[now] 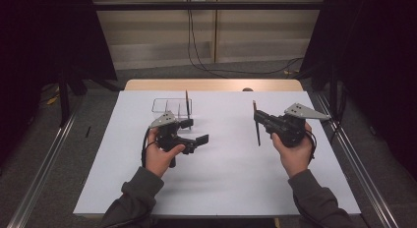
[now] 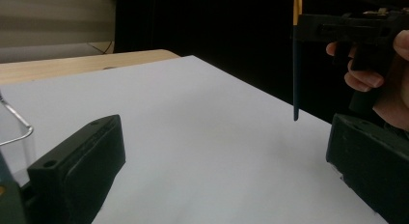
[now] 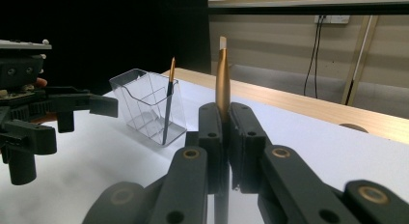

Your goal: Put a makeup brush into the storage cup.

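- High view: both hands over the white surface (image 1: 216, 179); left claw (image 1: 196, 132) held just in front of a clear plastic holder (image 1: 167, 106), right claw (image 1: 256, 121) well apart from it on the opposite side
- High view shows the paintbrush (image 1: 256, 125) in the right claw as a thin dark upright rod, its lower end above the surface; colour and bristles cannot be read there
- Right gripper view supplies that detail: the brush (image 3: 222, 79) has a gold ferrule and a pale tip pointing up, and the two black jaws are closed flat against it from both sides
- Right gripper view also shows the holder (image 3: 147, 105) divided into compartments, with a second brush (image 3: 168, 101) leaning inside it, tip up; which compartment cannot be told
- Left gripper view shows the lower part of the held brush (image 2: 295, 64) as a dark handle ending in a point, hanging clear of the surface (image 2: 202, 137), with the person's right hand (image 2: 381, 74) behind it
- Left gripper view: the left claw's jaws stand wide apart with nothing between them and touch nothing; a wire-like edge of the holder (image 2: 17, 125) sits at the frame's left margin
- Right claw: closed, gripping the paintbrush upright
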Demonstrator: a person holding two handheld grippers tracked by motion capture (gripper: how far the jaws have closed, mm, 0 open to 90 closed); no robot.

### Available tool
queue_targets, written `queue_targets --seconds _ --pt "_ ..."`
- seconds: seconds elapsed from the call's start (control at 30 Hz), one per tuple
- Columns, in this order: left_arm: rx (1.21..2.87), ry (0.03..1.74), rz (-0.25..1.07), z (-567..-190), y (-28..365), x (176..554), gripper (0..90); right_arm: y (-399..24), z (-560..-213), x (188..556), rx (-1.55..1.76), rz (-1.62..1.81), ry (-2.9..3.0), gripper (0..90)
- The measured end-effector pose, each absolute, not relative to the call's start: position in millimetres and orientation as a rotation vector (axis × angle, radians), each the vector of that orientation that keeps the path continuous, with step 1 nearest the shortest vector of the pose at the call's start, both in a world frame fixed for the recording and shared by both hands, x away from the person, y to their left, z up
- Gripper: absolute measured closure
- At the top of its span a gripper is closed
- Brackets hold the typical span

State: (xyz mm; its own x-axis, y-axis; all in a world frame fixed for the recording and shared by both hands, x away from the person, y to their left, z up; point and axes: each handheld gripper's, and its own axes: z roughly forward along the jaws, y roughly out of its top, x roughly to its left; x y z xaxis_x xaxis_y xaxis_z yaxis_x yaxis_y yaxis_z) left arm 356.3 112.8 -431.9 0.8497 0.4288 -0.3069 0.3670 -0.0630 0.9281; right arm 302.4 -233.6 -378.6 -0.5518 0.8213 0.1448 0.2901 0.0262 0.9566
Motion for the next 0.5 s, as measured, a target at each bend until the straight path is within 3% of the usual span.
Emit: queue_targets --seconds 0.5 --pt "1.653 0.613 0.036 -429 85 360 0.0 -228 -378 303 1.108 1.566 1.871 84.4"
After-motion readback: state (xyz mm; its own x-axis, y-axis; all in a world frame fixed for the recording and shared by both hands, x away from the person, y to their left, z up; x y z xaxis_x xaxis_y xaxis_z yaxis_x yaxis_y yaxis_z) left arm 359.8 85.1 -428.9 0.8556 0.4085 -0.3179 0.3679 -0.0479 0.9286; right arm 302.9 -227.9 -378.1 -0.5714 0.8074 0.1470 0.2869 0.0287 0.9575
